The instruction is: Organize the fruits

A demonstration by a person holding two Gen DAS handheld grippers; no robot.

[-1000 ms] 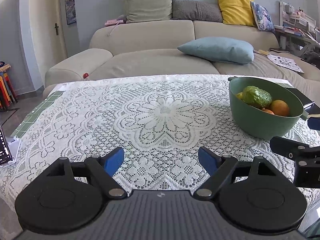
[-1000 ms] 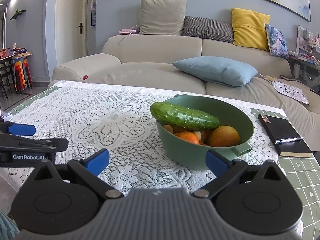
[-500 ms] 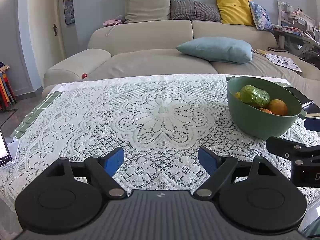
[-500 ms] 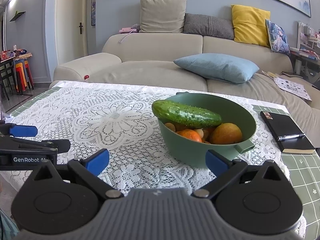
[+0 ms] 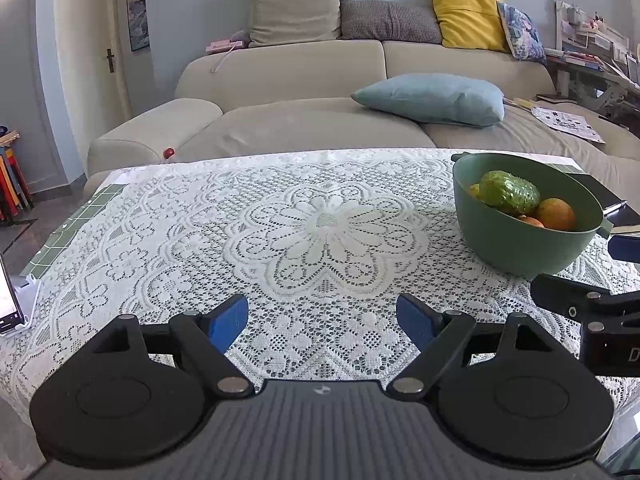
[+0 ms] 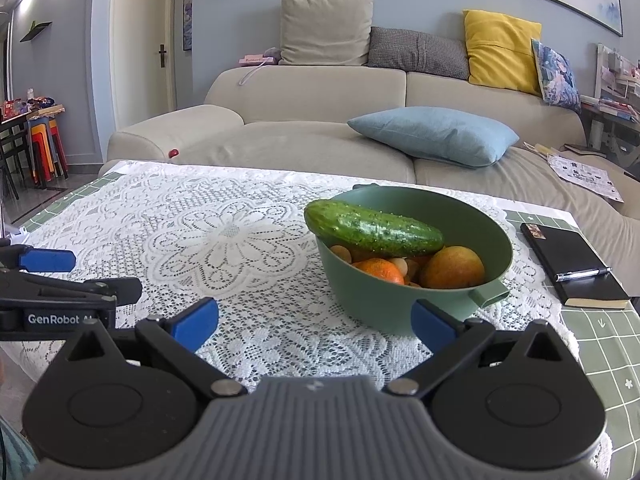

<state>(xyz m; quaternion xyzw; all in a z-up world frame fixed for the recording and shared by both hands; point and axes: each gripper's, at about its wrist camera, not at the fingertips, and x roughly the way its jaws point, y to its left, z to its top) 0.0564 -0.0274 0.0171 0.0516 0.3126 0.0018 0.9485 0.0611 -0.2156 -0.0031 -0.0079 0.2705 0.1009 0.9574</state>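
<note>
A green bowl [image 6: 492,236] stands on the lace-covered table, right of centre. A cucumber [image 6: 372,230] lies across its rim, over an orange [image 6: 380,271], a yellow-orange fruit [image 6: 452,267] and small pale pieces. The bowl also shows in the left wrist view [image 5: 516,246] with the cucumber [image 5: 508,193] and an orange [image 5: 554,213]. My left gripper [image 5: 322,322] is open and empty over the lace near the front edge. My right gripper [image 6: 314,322] is open and empty just in front of the bowl.
A black notebook with a pen [image 6: 572,270] lies right of the bowl on the green mat. A phone on a white stand [image 5: 12,304] sits at the table's left edge. A beige sofa [image 6: 320,128] with cushions stands behind the table.
Both grippers have drawn back slightly from the table, staying open. The bowl and fruits have not moved.
</note>
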